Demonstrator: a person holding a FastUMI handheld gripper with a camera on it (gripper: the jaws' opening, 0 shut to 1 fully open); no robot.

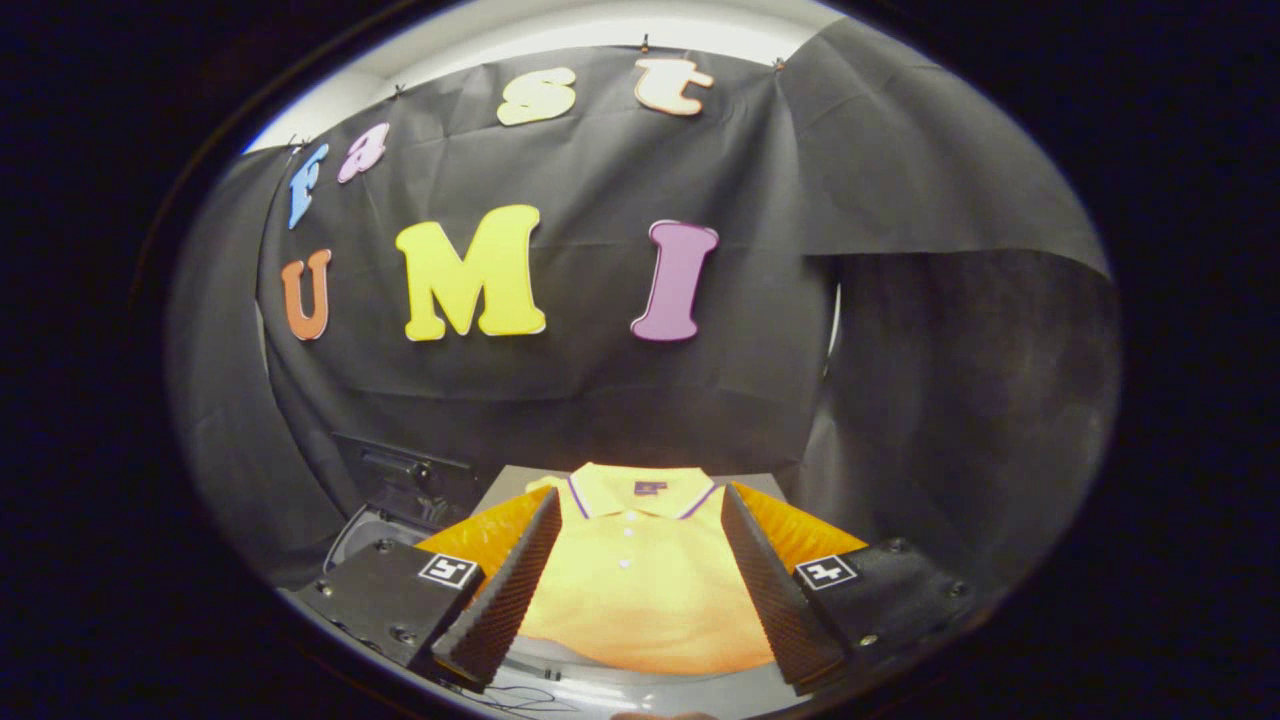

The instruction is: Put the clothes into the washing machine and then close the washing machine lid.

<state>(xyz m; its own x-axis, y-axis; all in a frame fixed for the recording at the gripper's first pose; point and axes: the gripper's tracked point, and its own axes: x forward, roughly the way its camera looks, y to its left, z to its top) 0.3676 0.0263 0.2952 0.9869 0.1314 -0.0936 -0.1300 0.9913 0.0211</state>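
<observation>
nothing done yet: yellow collared polo shirt (640, 580) lies flat at lower centre, gripper (640, 590) fingers spread wide, empty (grasp, loading, lid-closing remain).

The gripper (640, 505) holds its fingers (505, 590) wide apart above a yellow polo shirt (640, 580). The shirt lies flat on a pale table (600, 690), between the fingers. A dark washing machine (400, 485) stands beside the table.

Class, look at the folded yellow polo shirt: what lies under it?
The folded yellow polo shirt lies on a pale grey surface showing at its edges, between the open jaws of the gripper. Whatever lies directly beneath is covered.
</observation>
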